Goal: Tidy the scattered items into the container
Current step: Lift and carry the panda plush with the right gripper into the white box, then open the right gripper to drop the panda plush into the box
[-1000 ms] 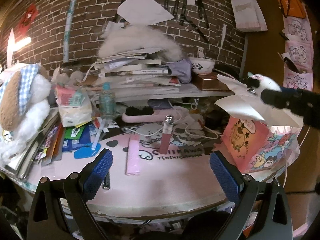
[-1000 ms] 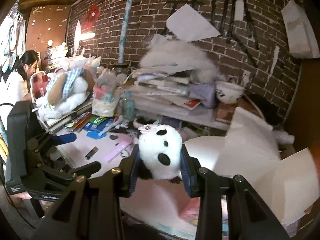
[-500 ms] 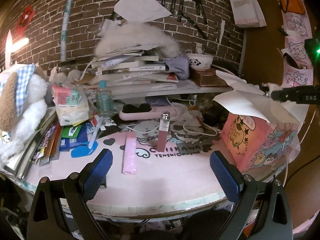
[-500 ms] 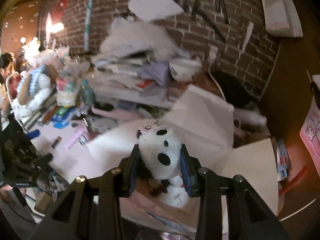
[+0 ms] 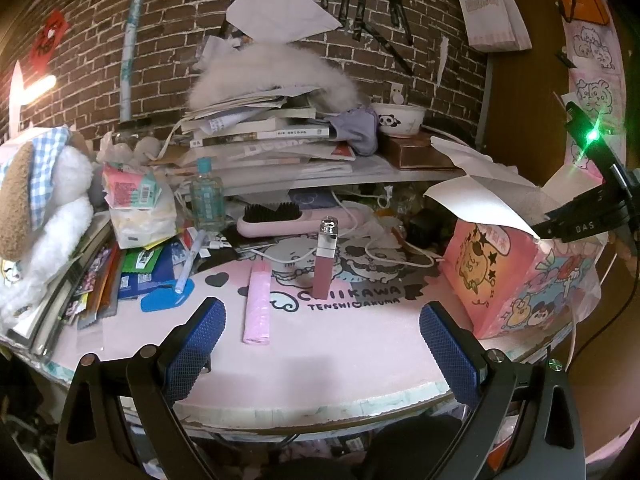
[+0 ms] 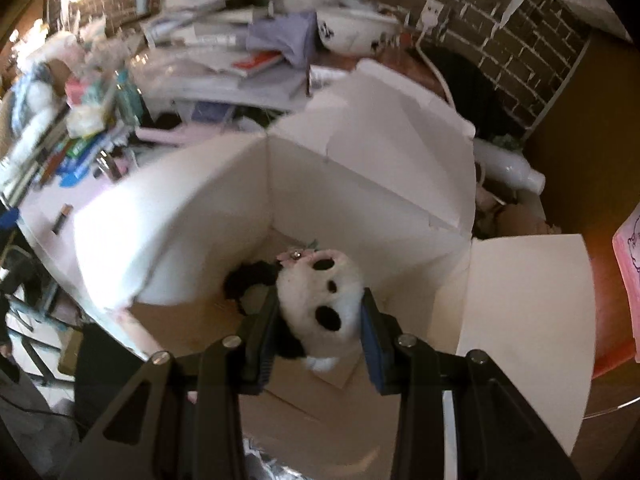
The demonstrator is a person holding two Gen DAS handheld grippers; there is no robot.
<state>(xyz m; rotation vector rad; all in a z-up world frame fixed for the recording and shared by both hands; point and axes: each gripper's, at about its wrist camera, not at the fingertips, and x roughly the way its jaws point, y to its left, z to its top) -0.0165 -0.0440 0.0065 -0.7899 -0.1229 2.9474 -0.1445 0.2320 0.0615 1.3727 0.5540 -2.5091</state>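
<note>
Between right claw (image 6: 320,312) pads — panda plush (image 6: 324,300)

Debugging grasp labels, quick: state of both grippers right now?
Left gripper: open, nothing between its fingers, above the pink mat.
Right gripper: closed on the panda plush, above the open box.

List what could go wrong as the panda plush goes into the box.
1. The right gripper pinches the panda plush only by its soft head, so it could slip out crooked or snag on release.
2. The box has loose open flaps; one could get bumped.
3. The right wrist view is blurred, so aim over the opening may be off.
</note>
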